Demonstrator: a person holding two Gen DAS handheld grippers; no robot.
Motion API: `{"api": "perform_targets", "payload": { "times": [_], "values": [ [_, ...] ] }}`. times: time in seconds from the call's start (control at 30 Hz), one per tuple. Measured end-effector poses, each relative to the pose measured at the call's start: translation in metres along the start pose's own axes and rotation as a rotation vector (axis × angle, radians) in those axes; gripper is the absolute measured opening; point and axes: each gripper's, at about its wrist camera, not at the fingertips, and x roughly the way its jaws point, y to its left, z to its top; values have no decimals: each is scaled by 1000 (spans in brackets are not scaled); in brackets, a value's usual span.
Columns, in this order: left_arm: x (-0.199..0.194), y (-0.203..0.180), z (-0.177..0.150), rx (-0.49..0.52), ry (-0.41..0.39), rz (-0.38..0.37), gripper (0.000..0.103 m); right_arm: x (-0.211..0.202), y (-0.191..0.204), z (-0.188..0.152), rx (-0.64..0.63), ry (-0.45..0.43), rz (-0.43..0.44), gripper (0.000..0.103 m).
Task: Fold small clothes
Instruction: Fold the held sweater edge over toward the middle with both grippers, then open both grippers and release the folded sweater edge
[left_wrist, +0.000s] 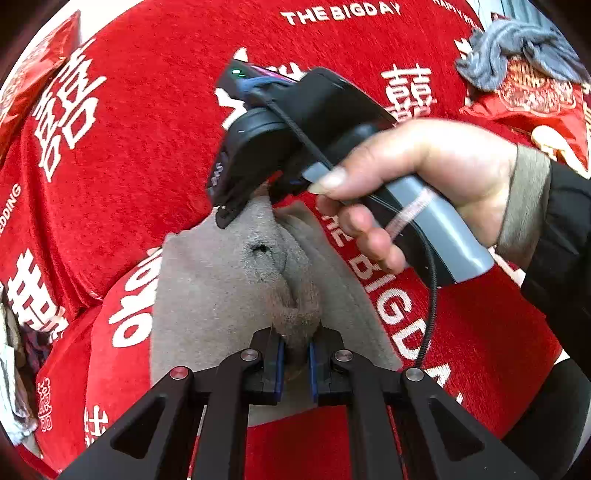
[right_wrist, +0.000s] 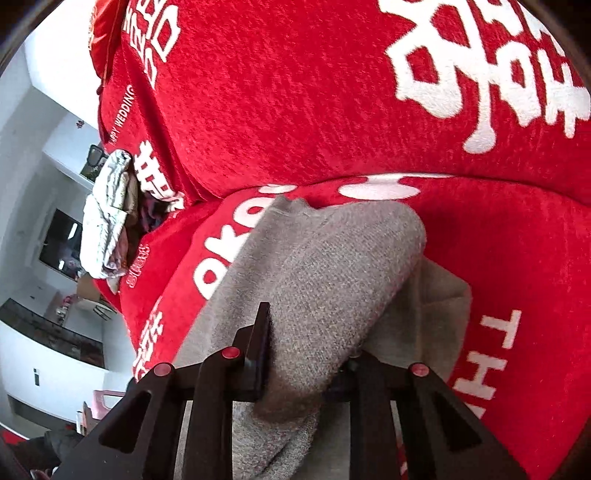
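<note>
At the bottom centre of the left wrist view, the left gripper is pinching a bunched fold of a grey knitted garment, its blue-padded fingers closed in tight on the cloth. The garment is lying spread up the middle of the frame on a red sofa cover printed with white lettering and Chinese characters. Just beyond it, right of centre, the person's right hand is gripping the handle of the right gripper, whose tip is reaching down onto the far end of the garment.

In the right wrist view, the right gripper is clamped on a thick fold of the same grey garment; the cloth is bulging between the fingers and hiding the right one. The red cover is filling the frame behind.

Farther off, a crumpled blue-grey cloth is sitting on a red embroidered cushion at the upper right of the left view, and a pale bundled cloth is lying at the sofa's edge at the left of the right view.
</note>
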Motion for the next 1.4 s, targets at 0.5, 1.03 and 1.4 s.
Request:
{"api": "perform_targets", "payload": {
  "times": [0.5,1.03,1.4],
  "values": [
    [28,-26,-2,26,77,-41,11,3,-19,-11,-8,0,-137,21],
    [-46,26,-16,-64,-104,-208,81,-57,-11,-37,126,-159,-38,57],
    [44,166,-35,-486,110,-104,81,-26,25,-106,126,-92,-3,48]
  ]
}}
